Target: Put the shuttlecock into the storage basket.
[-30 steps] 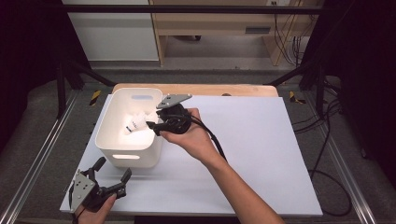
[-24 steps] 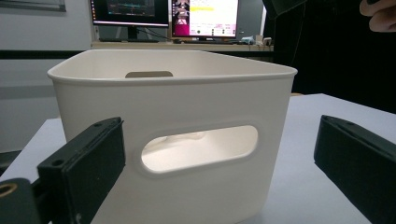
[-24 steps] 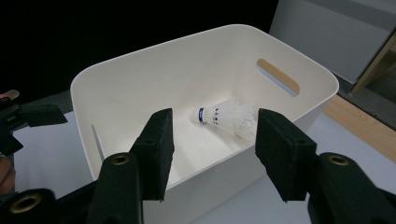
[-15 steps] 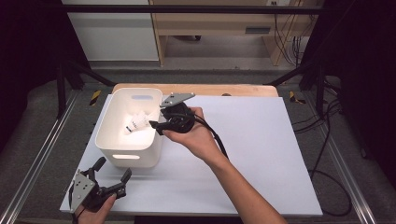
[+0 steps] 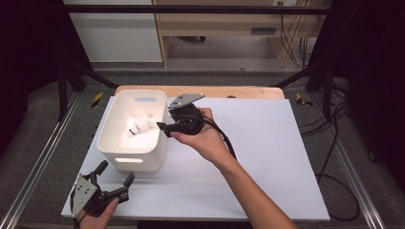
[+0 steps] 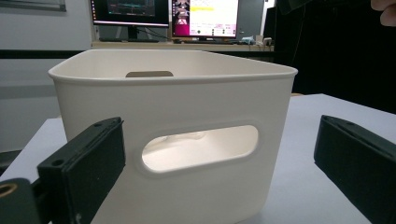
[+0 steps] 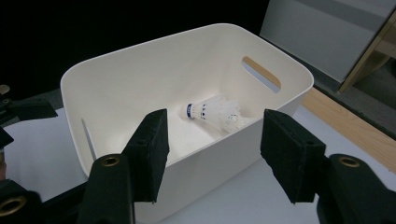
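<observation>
There is one white bin [image 5: 133,143] on the bench [image 5: 267,157], standing on its left part, toward the far side. The bin is of smooth plastic, rectangular with rounded corners, and it has two slot handles, one in the near wall and one in the far wall. Inside lie white shuttlecocks [image 5: 141,126]; in the high view I count two, lying close together near the middle of the floor of the bin. In the right gripper view one shuttlecock [image 7: 212,114] is clear: feathery white skirt, round cork head and a thin blue band (a second one behind it is too blurred to be sure).

There are two grippers, both black. The right gripper [image 5: 165,128] is held just at the right rim of the bin, above it. Its jaws have just been opening, and they are spread with nothing between the flat dark pads. The left gripper [image 5: 114,179] rests low at the near left corner of the bench, apart from the bin, pointing at its near wall. Its jaws are spread wide and empty.

The bench top is white, flat and matte.
</observation>
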Action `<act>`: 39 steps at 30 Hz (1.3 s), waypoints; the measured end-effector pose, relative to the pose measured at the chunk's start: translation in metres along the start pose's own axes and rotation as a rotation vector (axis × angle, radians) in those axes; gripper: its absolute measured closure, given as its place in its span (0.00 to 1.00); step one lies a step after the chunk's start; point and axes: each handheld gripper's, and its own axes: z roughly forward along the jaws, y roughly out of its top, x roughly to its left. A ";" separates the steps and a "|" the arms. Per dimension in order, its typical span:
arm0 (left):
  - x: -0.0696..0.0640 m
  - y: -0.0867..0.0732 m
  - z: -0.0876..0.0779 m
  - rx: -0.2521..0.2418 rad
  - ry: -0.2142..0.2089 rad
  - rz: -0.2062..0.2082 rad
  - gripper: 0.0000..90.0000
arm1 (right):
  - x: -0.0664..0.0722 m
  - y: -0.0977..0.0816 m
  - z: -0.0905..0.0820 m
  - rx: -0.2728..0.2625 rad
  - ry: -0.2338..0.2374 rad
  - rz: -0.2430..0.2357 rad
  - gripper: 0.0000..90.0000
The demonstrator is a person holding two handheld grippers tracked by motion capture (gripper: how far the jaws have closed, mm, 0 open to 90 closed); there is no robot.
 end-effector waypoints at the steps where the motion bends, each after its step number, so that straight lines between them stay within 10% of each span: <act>1: 0.000 0.000 0.000 0.000 0.000 -0.001 0.02 | 0.000 0.000 -0.001 -0.001 0.000 -0.003 0.46; 17: 0.000 0.000 0.000 0.003 0.000 0.000 0.02 | -0.008 -0.005 -0.013 -0.004 -0.029 -0.015 0.35; 39: 0.001 -0.001 0.000 0.013 0.016 0.010 0.02 | -0.039 -0.031 -0.052 -0.070 -0.132 0.083 0.09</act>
